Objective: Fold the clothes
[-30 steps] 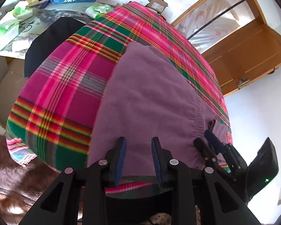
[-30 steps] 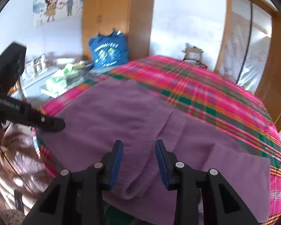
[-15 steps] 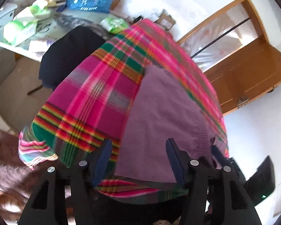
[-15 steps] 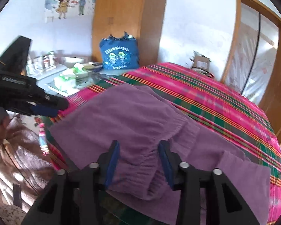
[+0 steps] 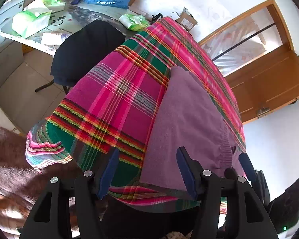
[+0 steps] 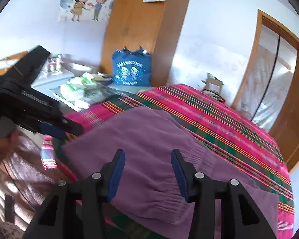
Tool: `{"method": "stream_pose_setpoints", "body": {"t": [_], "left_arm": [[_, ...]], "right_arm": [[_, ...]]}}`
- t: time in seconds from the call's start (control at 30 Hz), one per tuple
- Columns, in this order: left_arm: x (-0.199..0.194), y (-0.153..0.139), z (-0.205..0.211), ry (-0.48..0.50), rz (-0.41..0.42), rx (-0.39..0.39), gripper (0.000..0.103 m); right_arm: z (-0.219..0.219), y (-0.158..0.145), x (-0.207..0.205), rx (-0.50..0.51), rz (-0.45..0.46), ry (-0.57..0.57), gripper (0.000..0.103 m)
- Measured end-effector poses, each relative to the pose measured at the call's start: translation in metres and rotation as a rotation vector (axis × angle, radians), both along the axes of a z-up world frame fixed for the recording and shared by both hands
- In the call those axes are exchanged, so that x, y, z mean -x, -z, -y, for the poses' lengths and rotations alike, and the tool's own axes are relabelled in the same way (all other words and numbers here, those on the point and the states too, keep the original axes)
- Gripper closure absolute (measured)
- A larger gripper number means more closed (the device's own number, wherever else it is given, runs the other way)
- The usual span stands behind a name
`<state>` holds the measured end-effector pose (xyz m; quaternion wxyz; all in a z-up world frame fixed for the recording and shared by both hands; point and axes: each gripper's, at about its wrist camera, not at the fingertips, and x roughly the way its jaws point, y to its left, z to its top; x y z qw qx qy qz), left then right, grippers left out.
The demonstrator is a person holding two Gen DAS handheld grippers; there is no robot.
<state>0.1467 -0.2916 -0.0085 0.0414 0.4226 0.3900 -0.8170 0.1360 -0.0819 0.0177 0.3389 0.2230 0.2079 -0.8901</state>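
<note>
I am holding both my left gripper [image 5: 147,171] and right gripper [image 6: 147,173] with jaws apart and empty over the purple garment [image 5: 187,119], lying half-folded at five o'clock on the plaid bedspread [image 5: 113,99], further folds likely remaining.

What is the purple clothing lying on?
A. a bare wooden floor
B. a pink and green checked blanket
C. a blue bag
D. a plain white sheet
B: the purple clothing lies flat on the pink and green checked blanket, whose stripes show all round it in both views.
</note>
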Motion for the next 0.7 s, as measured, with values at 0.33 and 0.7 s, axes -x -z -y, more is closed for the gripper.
{"method": "stream_pose_setpoints", "body": {"t": [0.33,0.7], "left_arm": [[0.0,0.0,0.002,-0.018,0.003,-0.034,0.041],[0.005,0.001,0.011,-0.013,0.017,-0.085,0.041]], "right_arm": [[0.05,0.037,-0.024,-0.078,0.058,-0.3,0.055],[0.079,0.058,-0.03,-0.126,0.011,-0.311,0.055]]}}
